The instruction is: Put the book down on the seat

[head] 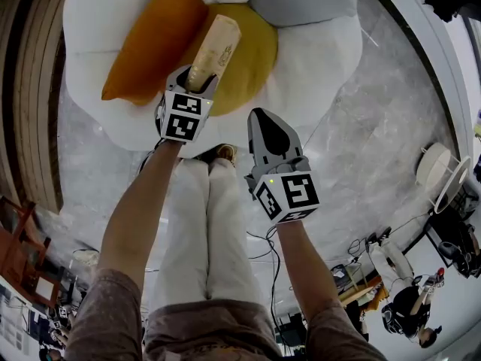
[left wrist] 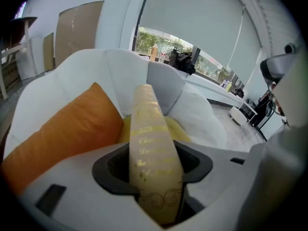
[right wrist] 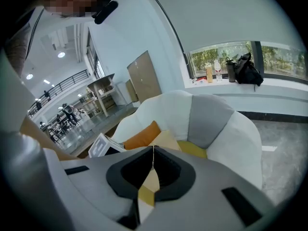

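Left gripper (head: pixel 197 81) is clamping the cream, gold-lettered book (head: pixel 214 51) by one end, jaws standing partly apart around it. The book is pointing out over the yellow seat cushion (head: pixel 252 59) of the white petal armchair (head: pixel 316 59), just beside the orange pillow (head: pixel 146 43) at the seat's left edge; I cannot tell whether it is touching the seat. Right gripper (head: pixel 261 115) is hovering at the seat's front edge, jaws closed tip to tip, holding nothing.
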A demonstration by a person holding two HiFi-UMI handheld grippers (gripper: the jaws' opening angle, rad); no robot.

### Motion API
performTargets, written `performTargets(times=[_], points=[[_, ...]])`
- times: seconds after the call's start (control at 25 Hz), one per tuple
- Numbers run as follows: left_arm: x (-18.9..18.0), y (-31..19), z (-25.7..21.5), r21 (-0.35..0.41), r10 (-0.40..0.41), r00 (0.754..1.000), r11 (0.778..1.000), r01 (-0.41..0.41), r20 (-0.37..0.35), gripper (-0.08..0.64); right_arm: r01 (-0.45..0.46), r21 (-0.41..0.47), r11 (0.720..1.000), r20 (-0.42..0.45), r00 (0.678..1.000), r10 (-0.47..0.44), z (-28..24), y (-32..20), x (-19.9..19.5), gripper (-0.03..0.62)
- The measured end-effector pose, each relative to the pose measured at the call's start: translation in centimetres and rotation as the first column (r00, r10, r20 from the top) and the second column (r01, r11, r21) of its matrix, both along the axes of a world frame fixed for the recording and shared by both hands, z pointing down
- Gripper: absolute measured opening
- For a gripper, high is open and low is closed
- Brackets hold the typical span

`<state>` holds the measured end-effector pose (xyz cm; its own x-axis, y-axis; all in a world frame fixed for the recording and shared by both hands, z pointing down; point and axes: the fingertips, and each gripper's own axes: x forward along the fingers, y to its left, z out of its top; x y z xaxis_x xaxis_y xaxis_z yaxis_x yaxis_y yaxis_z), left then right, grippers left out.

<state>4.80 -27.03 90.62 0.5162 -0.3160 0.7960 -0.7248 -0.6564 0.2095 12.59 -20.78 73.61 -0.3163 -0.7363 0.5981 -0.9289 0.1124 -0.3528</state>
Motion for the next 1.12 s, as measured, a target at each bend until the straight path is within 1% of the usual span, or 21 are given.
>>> performTargets(times=[0.16,0.36,0.56,0.72,0.88,1.12], points=[[-0.2,0.1,0.5,0.015,0.015,0.999,1.0,-0.016,0.028,0.23,0.007,-0.002,1.0,0.004,1.0,-0.007,0.1,-0.3,0.0,0.021],[-0.6,0.5,0.9,0.014,0.017,0.999,1.0,-0.017,0.039,0.232,0.007,-0.002,1.0,0.009,1.0,-0.007,0.3,-0.5,-0.1,0.021],[-1.4,0.2,1.0,0.016,-0.001,0.998,1.0,0.0,0.062,0.245,0.021,-0.008,1.0,0.015,1.0,-0.021,0.1,-0.2,-0.6,0.021],[-1.8,-0.2,0.9,0.043,-0.011,0.996,0.999,0.007,0.087,0.261,0.039,-0.007,0.999,0.016,0.999,-0.039,0.1,-0.1,-0.9,0.021],[-2.5,-0.7,0.8,0.071,-0.034,0.993,0.997,0.026,0.111,0.292,0.043,-0.007,0.999,0.017,0.999,-0.043,0.1,-0.1,-1.0,0.021],[-3.6,-1.0,1.2,0.077,-0.067,0.99,0.995,0.057,0.122,0.362,0.047,-0.01,0.999,0.02,0.999,-0.047,0.2,-0.1,-1.2,0.021]])
